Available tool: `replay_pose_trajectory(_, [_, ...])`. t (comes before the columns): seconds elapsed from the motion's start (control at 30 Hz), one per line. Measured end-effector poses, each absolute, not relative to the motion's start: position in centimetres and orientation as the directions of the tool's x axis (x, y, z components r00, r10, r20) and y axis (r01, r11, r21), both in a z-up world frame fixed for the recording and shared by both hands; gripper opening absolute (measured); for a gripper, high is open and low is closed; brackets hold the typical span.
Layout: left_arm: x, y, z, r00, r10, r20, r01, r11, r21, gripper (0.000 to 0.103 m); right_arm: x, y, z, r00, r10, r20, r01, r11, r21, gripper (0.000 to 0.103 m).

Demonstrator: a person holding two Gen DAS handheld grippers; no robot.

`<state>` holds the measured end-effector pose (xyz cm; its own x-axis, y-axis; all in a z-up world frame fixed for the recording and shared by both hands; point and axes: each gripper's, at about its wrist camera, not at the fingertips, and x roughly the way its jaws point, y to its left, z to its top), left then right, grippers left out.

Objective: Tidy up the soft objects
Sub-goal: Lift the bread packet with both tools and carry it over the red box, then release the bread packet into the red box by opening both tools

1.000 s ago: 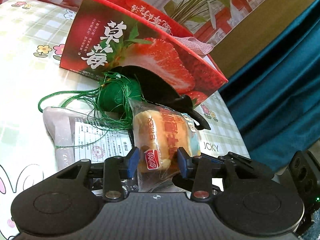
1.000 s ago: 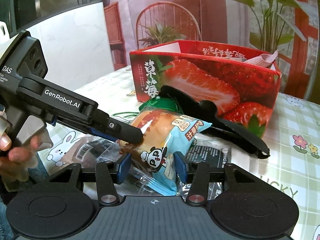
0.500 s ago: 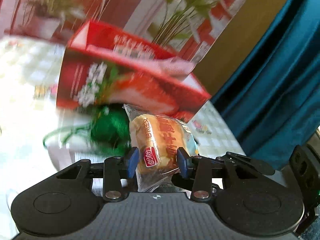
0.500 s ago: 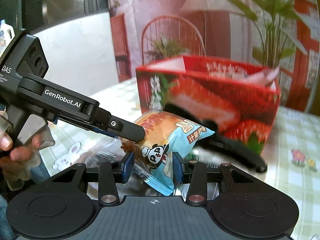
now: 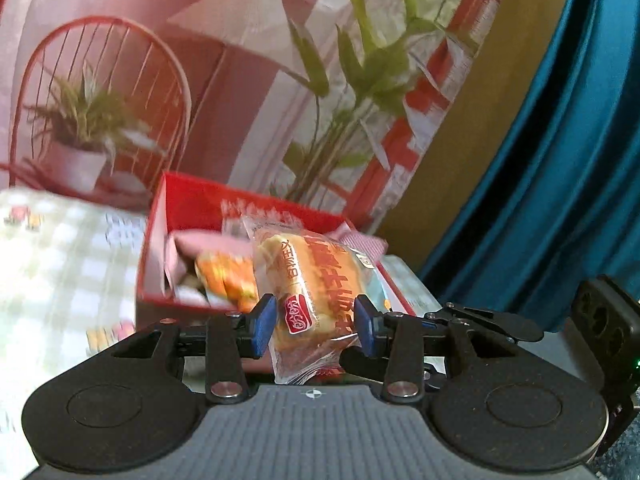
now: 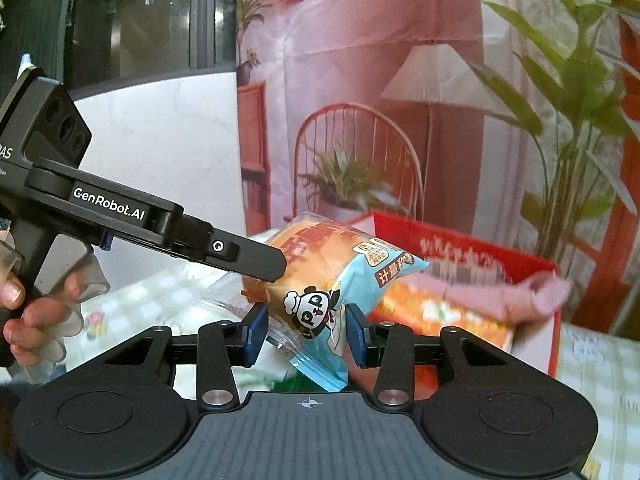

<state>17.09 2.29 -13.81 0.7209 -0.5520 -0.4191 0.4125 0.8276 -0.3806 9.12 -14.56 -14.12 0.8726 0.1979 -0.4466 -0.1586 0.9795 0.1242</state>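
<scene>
A bagged bread roll (image 5: 316,276), in an orange and light-blue wrapper, hangs in the air in front of the open red strawberry box (image 5: 192,196). My left gripper (image 5: 316,324) is shut on one end of it, blue pads pressing the wrapper. My right gripper (image 6: 306,334) is shut on the panda-printed end of the same bread roll (image 6: 340,276). In the right wrist view a left finger (image 6: 248,258) lies across the wrapper's far end. In that view the box (image 6: 480,248) stands behind and to the right.
The box holds an orange packet (image 5: 228,276) and pink soft items (image 5: 208,242). A checked tablecloth (image 5: 60,260) covers the table. A hand (image 6: 24,304) holds the left gripper's handle. A blue curtain (image 5: 560,160) hangs at the right, a printed backdrop behind.
Both grippers have risen with the bread roll, off the table to above the box's rim. The green tassel and flat packets below have dropped out of view.
</scene>
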Motion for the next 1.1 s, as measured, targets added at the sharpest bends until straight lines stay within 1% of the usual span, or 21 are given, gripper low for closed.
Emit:
replay_pose_trajectory(0.17, [21.4,2.6,-12.7,0.734,-0.523,-0.433,0.379,0.845,-0.377,0.044,14.1,-16.0,-13.1,0.873,0.197,-0.446,-0.154,0.979,0.131,0.039])
replay_pose_trajectory(0.23, [22.9,2.7,-12.8,0.737,-0.504,-0.451,0.365,0.858,-0.362,0.044,16.3,-16.6,-13.1,0.869,0.202,-0.452,-0.151,0.978,0.147,0.039])
replay_pose_trajectory(0.5, [26.3,3.0,-15.1,0.722,-0.441,-0.533,0.322,0.896,-0.305,0.044,22.2,-17.4,-15.6,0.816,0.206,-0.540,-0.124,0.975,0.184,0.039])
replay_pose_trajectory(0.67, [27.2,3.1,-16.2,0.713,-0.414,-0.566,0.312,0.910,-0.273,0.044,23.6,-17.2,-17.6,0.786,0.211,-0.581,-0.115,0.974,0.198,0.039])
replay_pose_trajectory(0.93, [27.7,3.1,-17.0,0.710,-0.394,-0.584,0.299,0.919,-0.256,0.044,24.3,-17.1,-19.0,0.766,0.221,-0.604,-0.102,0.969,0.225,0.039])
replay_pose_trajectory(1.03, [27.6,2.7,-17.1,0.714,-0.384,-0.585,0.303,0.923,-0.236,0.044,24.3,-17.1,-19.3,0.765,0.215,-0.607,-0.093,0.970,0.226,0.041])
replay_pose_trajectory(1.1, [27.3,2.4,-17.0,0.722,-0.370,-0.584,0.311,0.928,-0.204,0.046,24.2,-17.0,-19.2,0.772,0.202,-0.602,-0.088,0.973,0.213,0.044])
